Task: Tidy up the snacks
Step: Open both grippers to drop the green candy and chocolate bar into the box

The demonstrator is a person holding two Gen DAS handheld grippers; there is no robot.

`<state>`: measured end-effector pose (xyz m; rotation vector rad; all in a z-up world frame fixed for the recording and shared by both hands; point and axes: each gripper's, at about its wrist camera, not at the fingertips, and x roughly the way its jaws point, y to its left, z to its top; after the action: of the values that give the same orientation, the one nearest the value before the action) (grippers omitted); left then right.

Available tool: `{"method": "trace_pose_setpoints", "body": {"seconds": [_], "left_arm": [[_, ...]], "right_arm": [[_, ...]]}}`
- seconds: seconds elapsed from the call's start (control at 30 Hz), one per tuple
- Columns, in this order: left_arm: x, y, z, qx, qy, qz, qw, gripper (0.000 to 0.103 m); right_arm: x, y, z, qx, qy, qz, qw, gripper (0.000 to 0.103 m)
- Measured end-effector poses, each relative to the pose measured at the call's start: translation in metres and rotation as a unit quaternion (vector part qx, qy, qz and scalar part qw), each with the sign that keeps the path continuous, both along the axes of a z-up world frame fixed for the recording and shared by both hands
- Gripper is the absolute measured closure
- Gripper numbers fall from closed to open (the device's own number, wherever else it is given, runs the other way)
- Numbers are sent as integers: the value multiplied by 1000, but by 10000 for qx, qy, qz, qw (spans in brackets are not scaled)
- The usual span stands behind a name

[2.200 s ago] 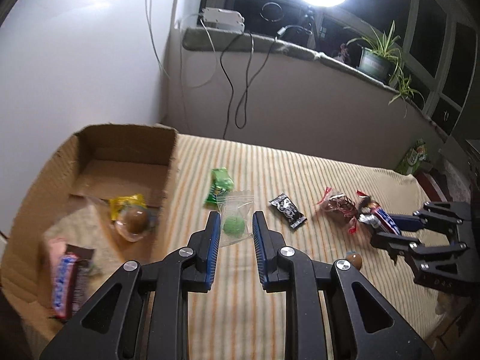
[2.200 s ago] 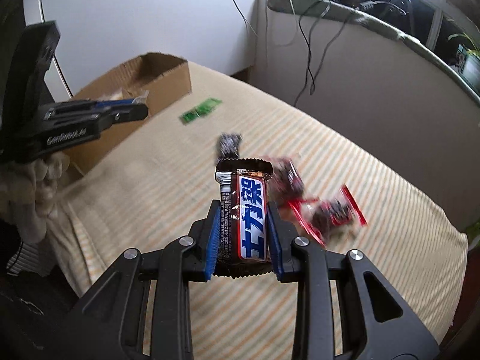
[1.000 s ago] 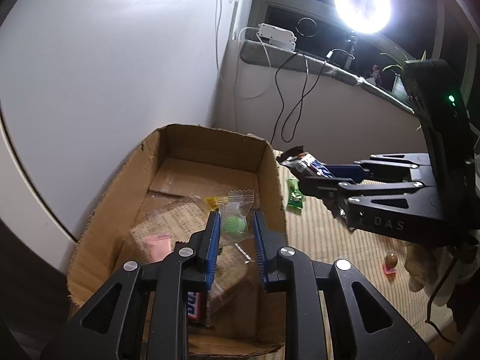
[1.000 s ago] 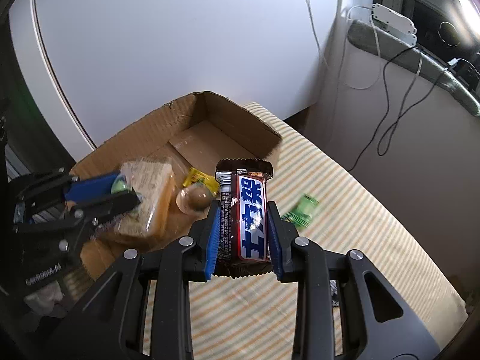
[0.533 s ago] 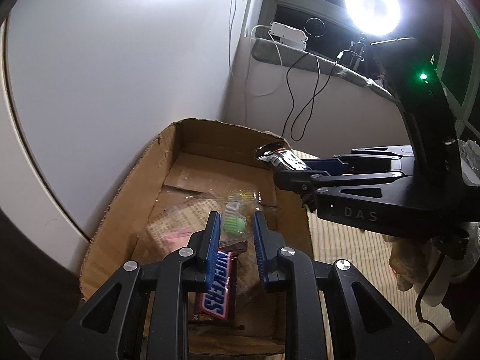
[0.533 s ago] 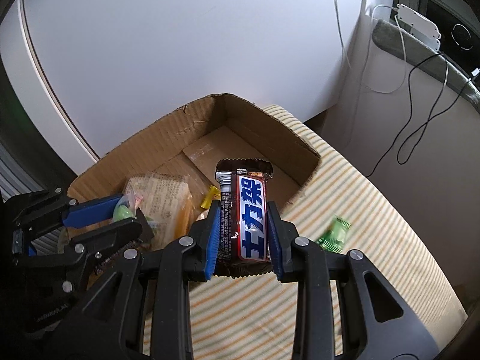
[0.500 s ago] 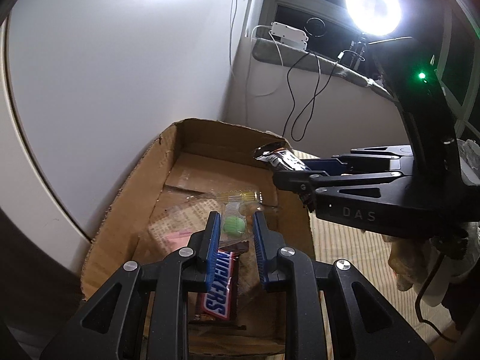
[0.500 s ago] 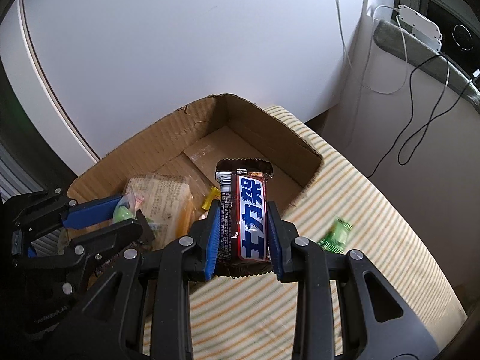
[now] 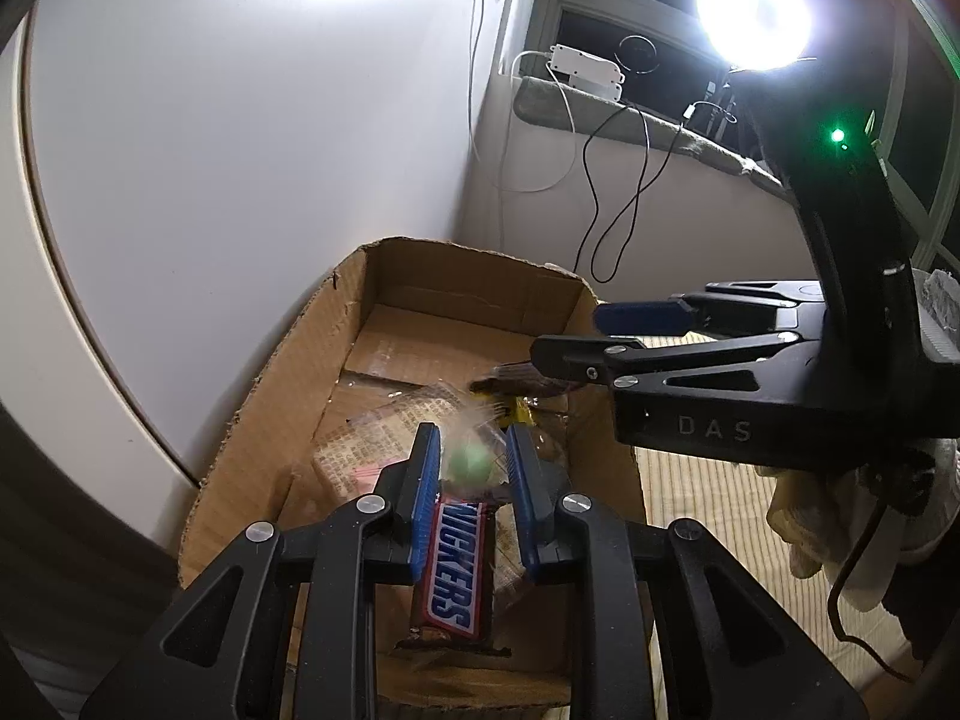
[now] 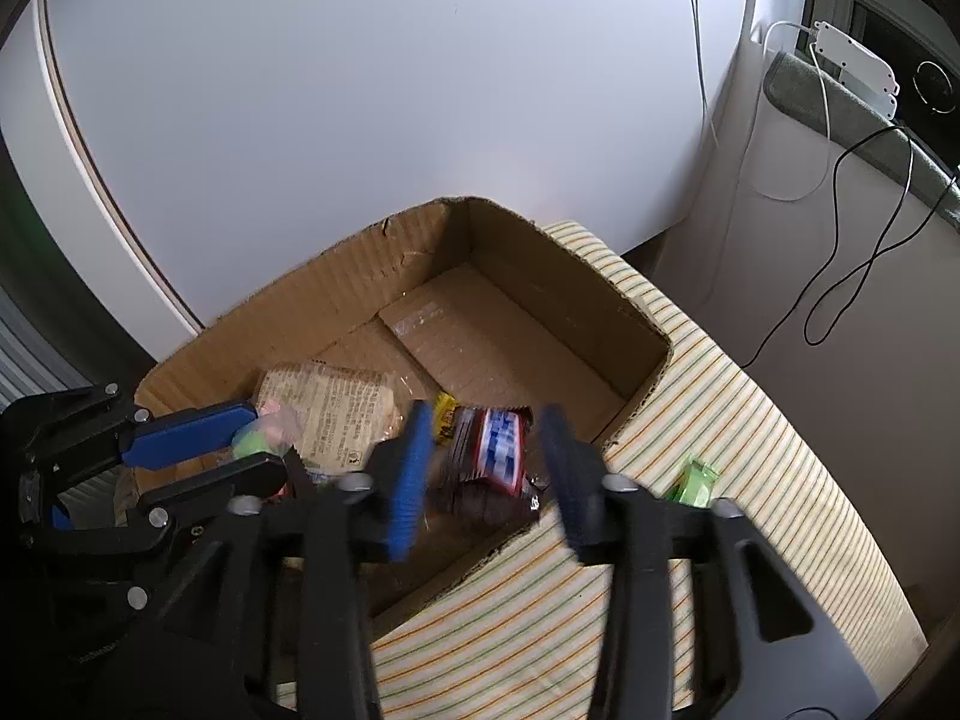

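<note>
Trouble, as I read it, starts in the left wrist view: my left hand-held gripper (image 9: pixel 471 468) pinches the clear bag with the green candy (image 9: pixel 470 459) above the cardboard box (image 9: pixel 264 408), right over a Snickers bar (image 9: pixel 454 558) lying inside. The right hand-held gripper (image 9: pixel 570 339) hangs close over the same box, so opening now could drop the bag against it, or the two tools could knock together.

From the right wrist view, my right hand-held gripper (image 10: pixel 486 462) is spreading, its pads clear of the chocolate bar (image 10: pixel 495 450), which is blurred between them over the box (image 10: pixel 540 294). It sits near the box's front wall and might catch the rim. A green packet (image 10: pixel 696 480) waits on the striped cloth (image 10: pixel 750 420).
</note>
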<state>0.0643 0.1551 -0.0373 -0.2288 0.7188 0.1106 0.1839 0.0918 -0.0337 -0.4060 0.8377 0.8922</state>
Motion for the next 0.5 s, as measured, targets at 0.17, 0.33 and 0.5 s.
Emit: {"method": "trace_pose_setpoints", "body": {"seconds": [0.17, 0.33, 0.5], "left_arm": [[-1, 0, 1, 25, -4, 25, 10000, 73], [-2, -3, 2, 48, -13, 7, 10000, 71], [-6, -10, 8, 119, -79, -1, 9999, 70]], "right_arm": [[-1, -4, 6, 55, -67, -71, 9999, 36], [-3, -13, 11, 110, -141, -167, 9997, 31], [-8, -27, 19, 166, -201, -239, 9994, 31]]}}
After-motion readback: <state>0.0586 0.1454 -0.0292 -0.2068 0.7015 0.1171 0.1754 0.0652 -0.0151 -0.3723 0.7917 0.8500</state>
